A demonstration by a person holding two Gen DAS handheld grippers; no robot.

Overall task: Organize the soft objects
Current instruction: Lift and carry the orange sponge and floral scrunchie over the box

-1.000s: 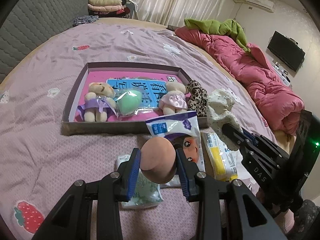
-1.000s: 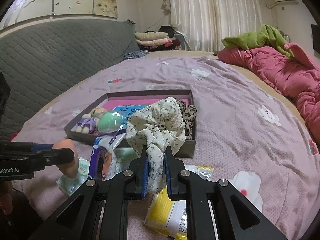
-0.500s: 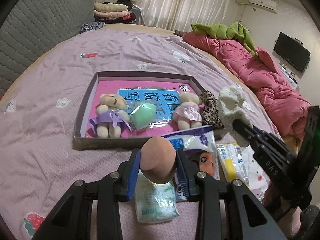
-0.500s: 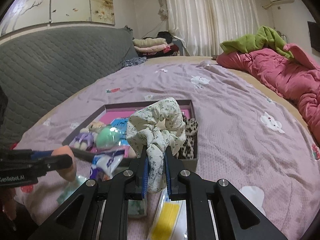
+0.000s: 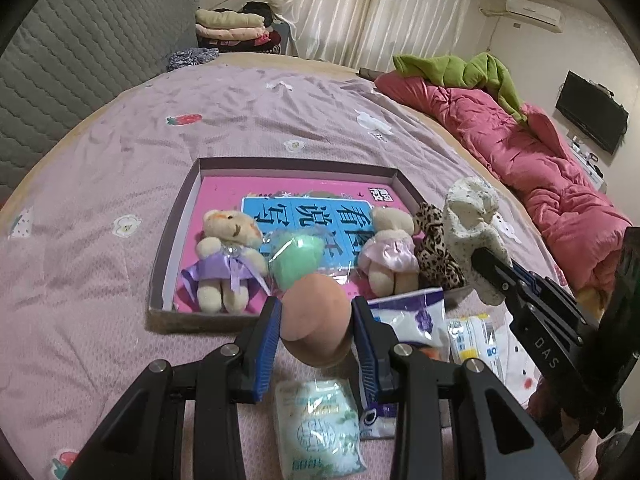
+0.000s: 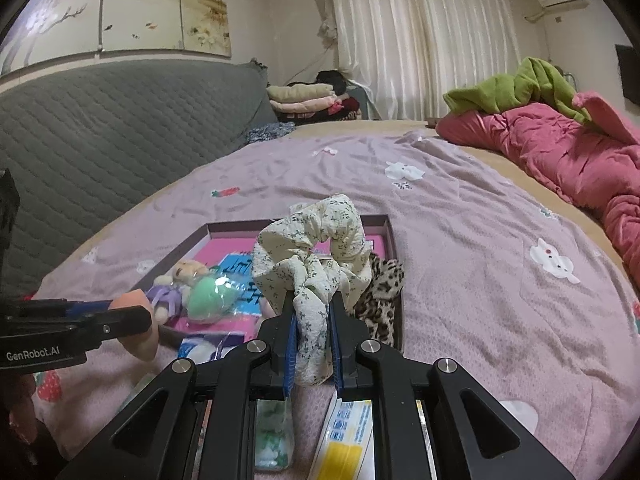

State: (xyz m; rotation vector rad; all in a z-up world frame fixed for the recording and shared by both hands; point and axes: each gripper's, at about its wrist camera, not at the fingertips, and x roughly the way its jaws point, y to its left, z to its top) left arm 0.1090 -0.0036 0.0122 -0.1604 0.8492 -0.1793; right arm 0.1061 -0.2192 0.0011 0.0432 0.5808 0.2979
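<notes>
You hold a soft item in each gripper, near the tray's front edge.

Left wrist: your left gripper (image 5: 314, 322) clamps the peach sponge (image 5: 316, 318) above the bedspread, just before the tray (image 5: 176, 220) of teddy bears. Right wrist: your right gripper (image 6: 312, 342) pinches the floral scrunchie (image 6: 316, 264) beside the leopard scrunchie (image 6: 380, 292).

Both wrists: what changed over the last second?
Both grippers lifted and eased toward the tray: it sits lower and nearer in both views. No grasp change: left gripper stays shut on the sponge, right gripper on the scrunchie. Tray contents and packets unmoved.
</notes>
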